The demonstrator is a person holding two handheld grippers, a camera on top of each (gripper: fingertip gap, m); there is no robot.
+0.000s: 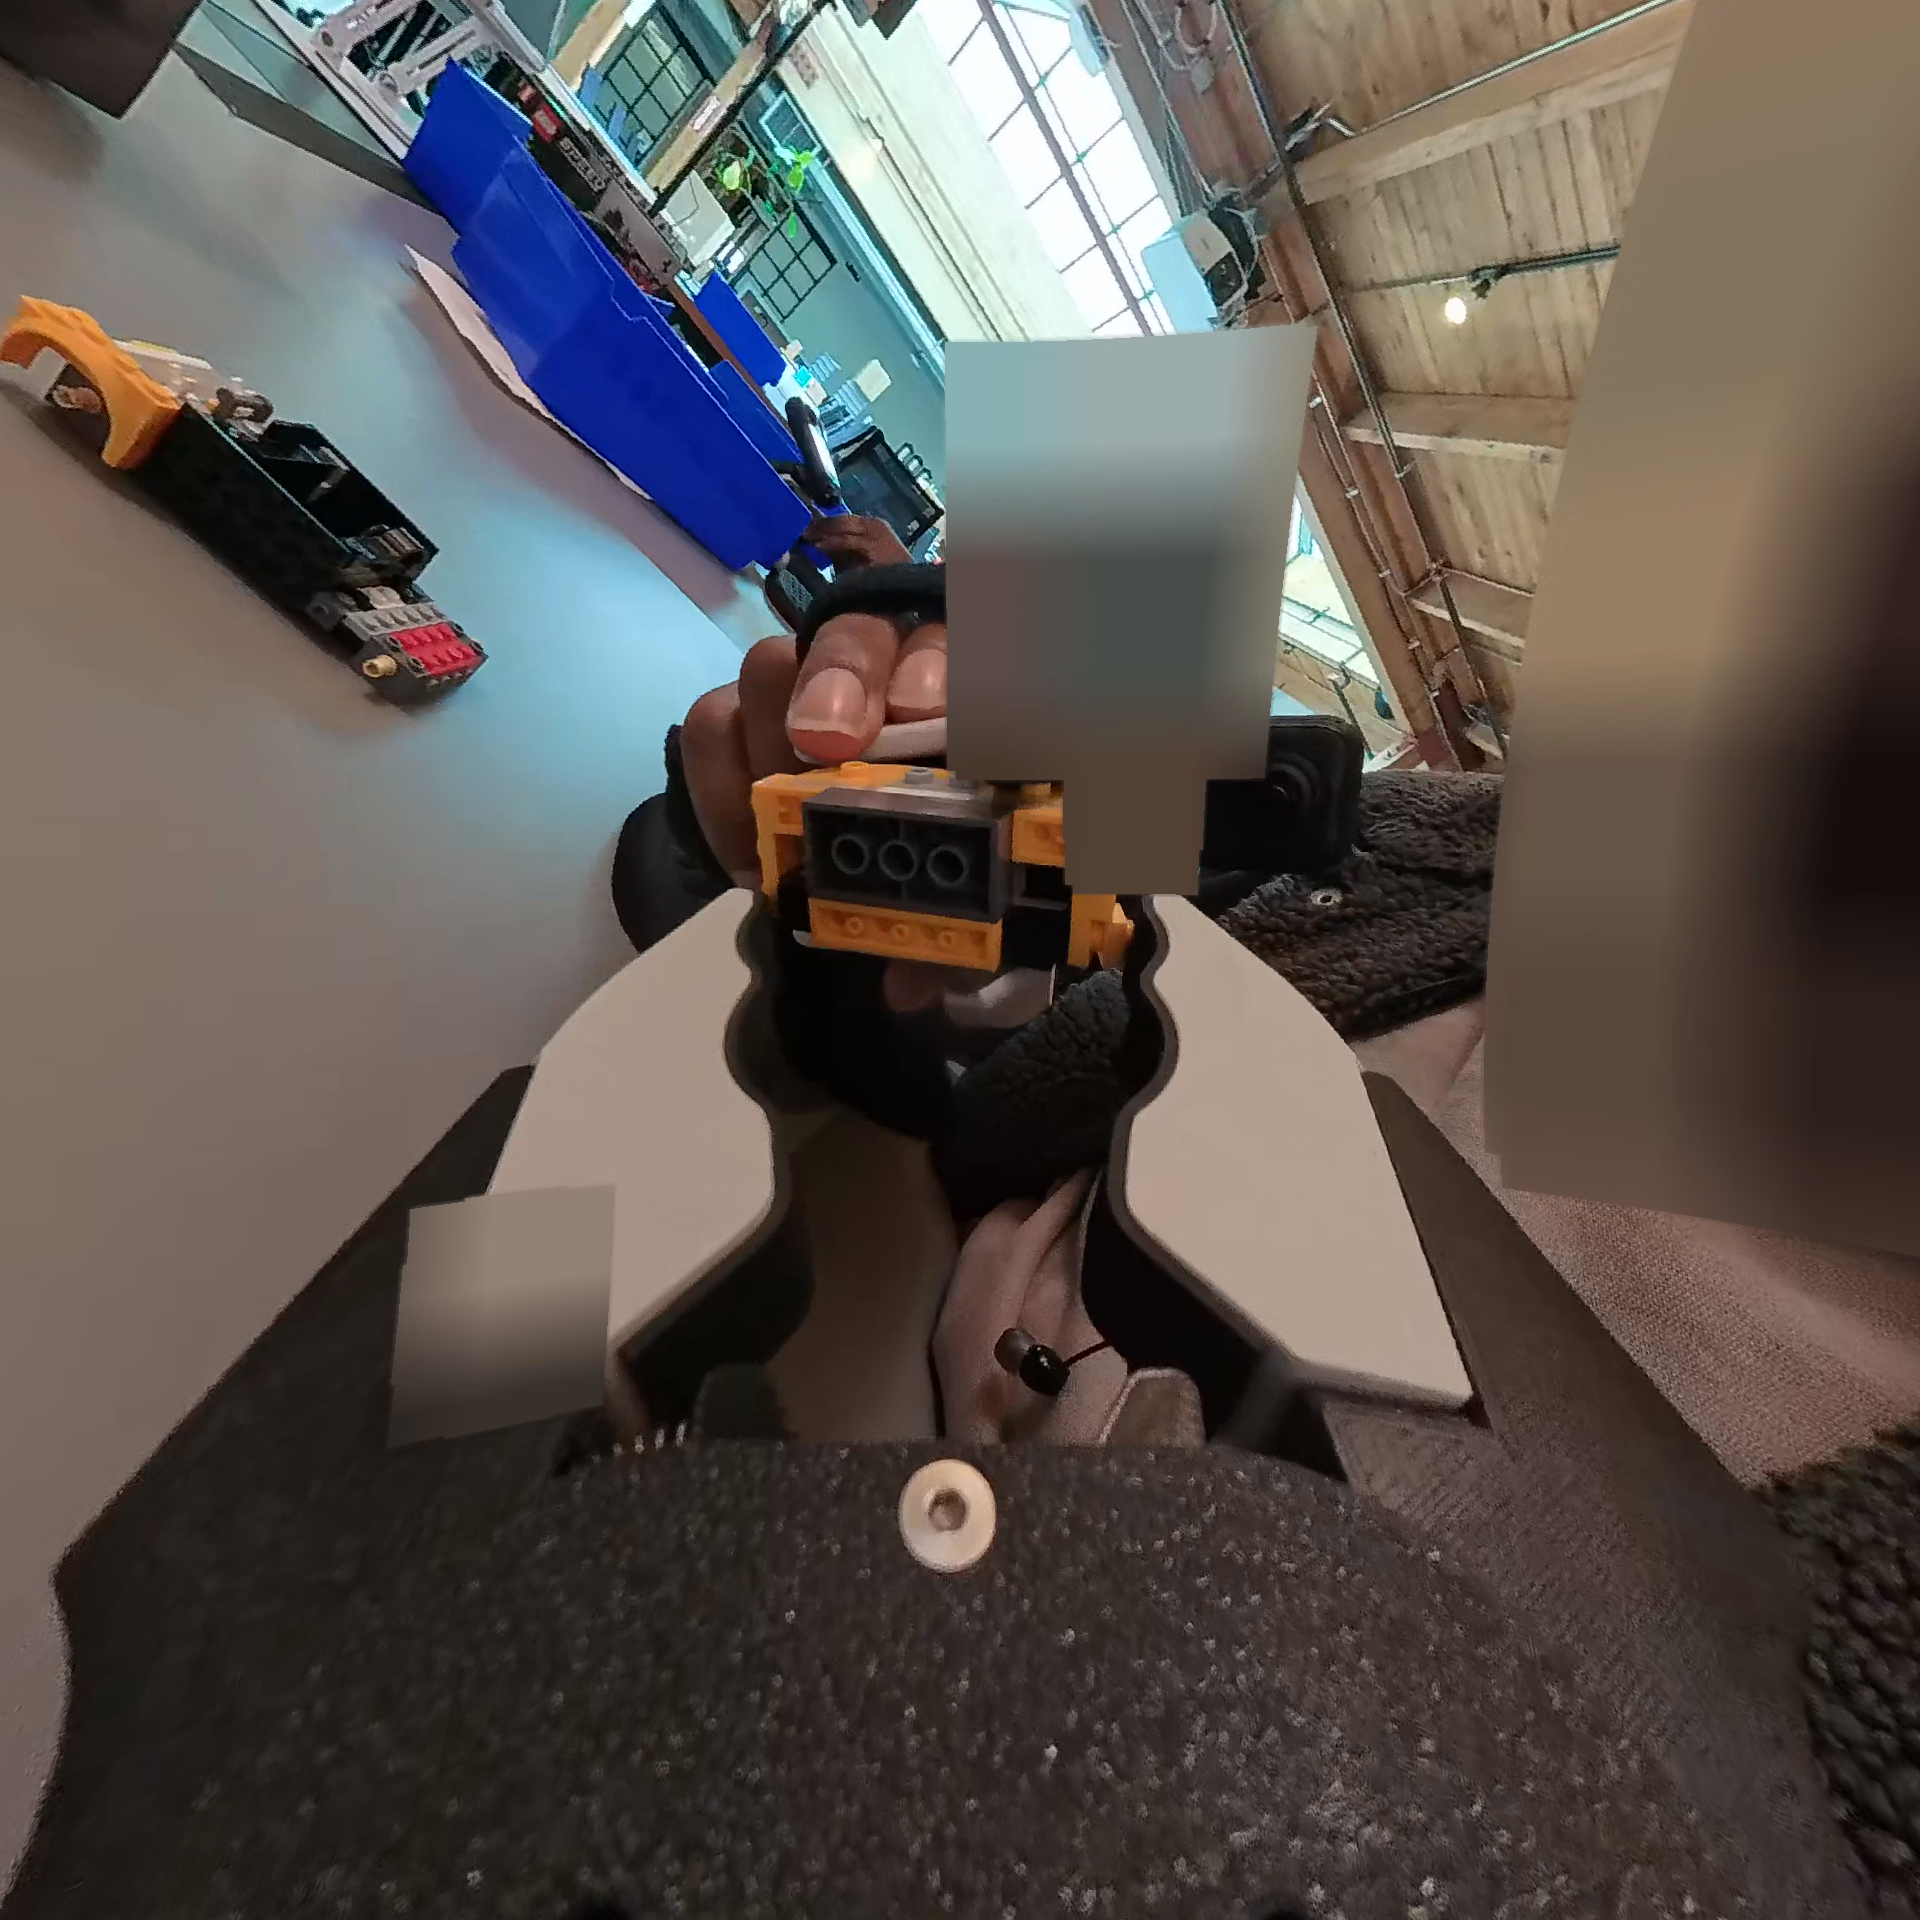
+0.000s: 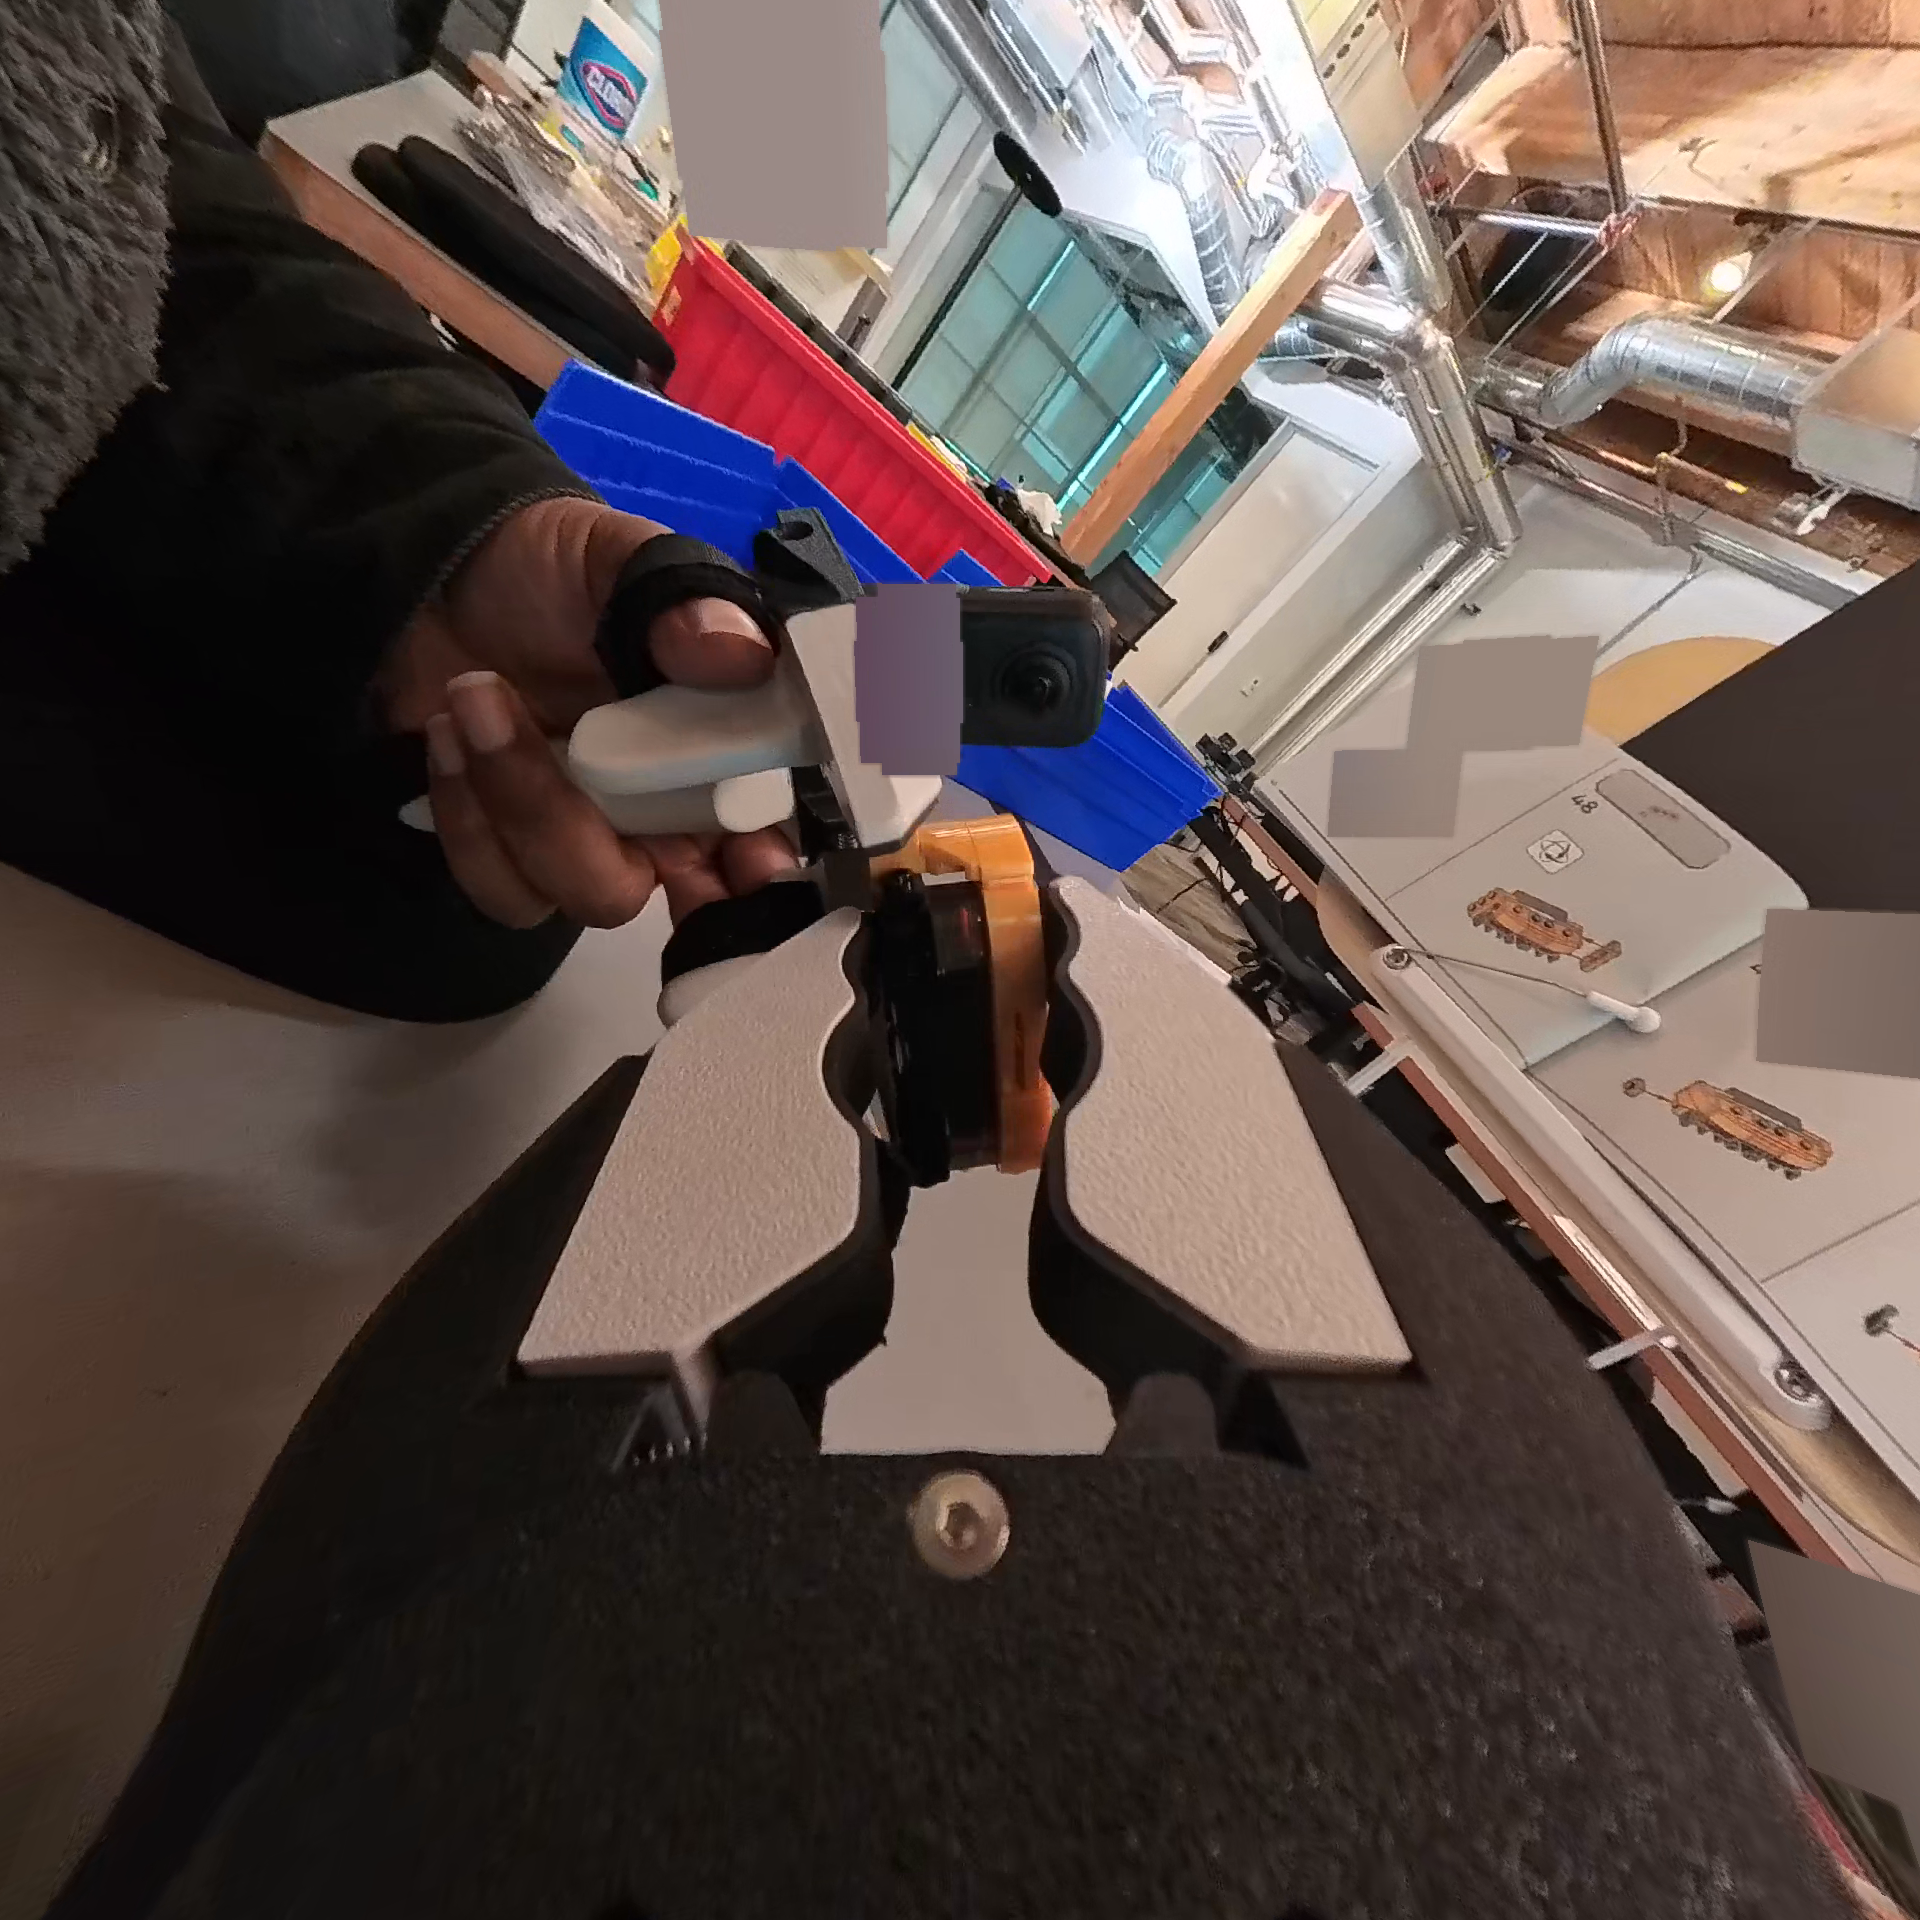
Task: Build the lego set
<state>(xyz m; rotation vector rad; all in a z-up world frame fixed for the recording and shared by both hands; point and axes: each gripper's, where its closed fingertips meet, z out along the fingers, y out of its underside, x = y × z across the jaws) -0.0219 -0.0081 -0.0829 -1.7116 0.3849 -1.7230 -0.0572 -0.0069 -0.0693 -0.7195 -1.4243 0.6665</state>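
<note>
A small lego sub-assembly (image 1: 899,857) of orange, dark grey and black bricks is held up in the air between both grippers. My left gripper (image 1: 948,920) is shut on it at the fingertips, with the grey brick's underside facing the camera. My right gripper (image 2: 956,1003) is shut on the same sub-assembly (image 2: 1013,997), seen edge-on as an orange and black piece. A person's hand (image 1: 821,707) holds the right gripper behind the piece. The left gripper's body with its camera (image 2: 1029,675) shows beyond the piece in the right wrist view. A larger black lego chassis (image 1: 249,488) with an orange fender and red bricks lies on the grey table.
Blue bins (image 1: 623,384) stand along the table's far side, with a red bin (image 2: 831,416) behind them. An open instruction booklet (image 2: 1558,935) lies clamped on a stand at the right. The person's dark fleece sleeve (image 2: 260,520) fills the left. The grippers are tip to tip, or close to it.
</note>
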